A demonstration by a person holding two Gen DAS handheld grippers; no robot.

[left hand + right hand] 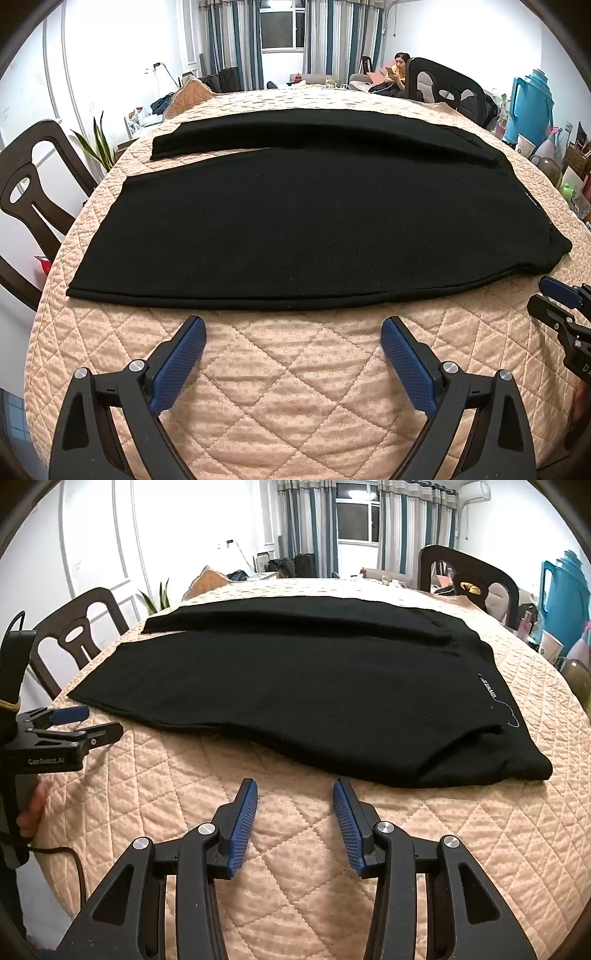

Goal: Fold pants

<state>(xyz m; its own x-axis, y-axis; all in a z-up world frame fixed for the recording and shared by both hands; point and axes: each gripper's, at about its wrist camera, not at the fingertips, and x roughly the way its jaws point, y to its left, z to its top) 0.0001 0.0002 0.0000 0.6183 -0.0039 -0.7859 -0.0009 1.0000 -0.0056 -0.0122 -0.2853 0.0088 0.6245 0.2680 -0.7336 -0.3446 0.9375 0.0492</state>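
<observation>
On the counter: we saw a peach quilted cover (295,387) spread over the whole top, and the black pants (295,221) lay flat on it.
Pants, layout: we found the two legs running away to the left, one nearer us and one farther, with the waist end at the right; small white lettering (489,688) showed near that waist end in the right wrist view.
Left gripper (293,354): we held it tilted down toward the cover, its blue fingers (181,365) spread wide with only bare quilt between them.
Pants against the left fingers: we saw the near hem of the near leg lying just beyond the fingertips, close but apart, with a strip of quilt between.
Right gripper (295,819): we held it tilted down as well, its fingers (243,823) parted at a middling gap and gripping nothing.
Pants against the right fingers: we saw the near edge of the cloth, close to the waist end, just ahead of the fingertips and not touching them.
Grippers to each other: we saw the right one at the right edge of the left wrist view, and the left one, with part of a hand (31,808) on its handle, at the left edge of the right wrist view.
Around the counter: we noted dark wooden chairs (33,206), a blue thermos jug (532,107) at the right, and a seated person (397,74) far off by the curtained window (356,517).
</observation>
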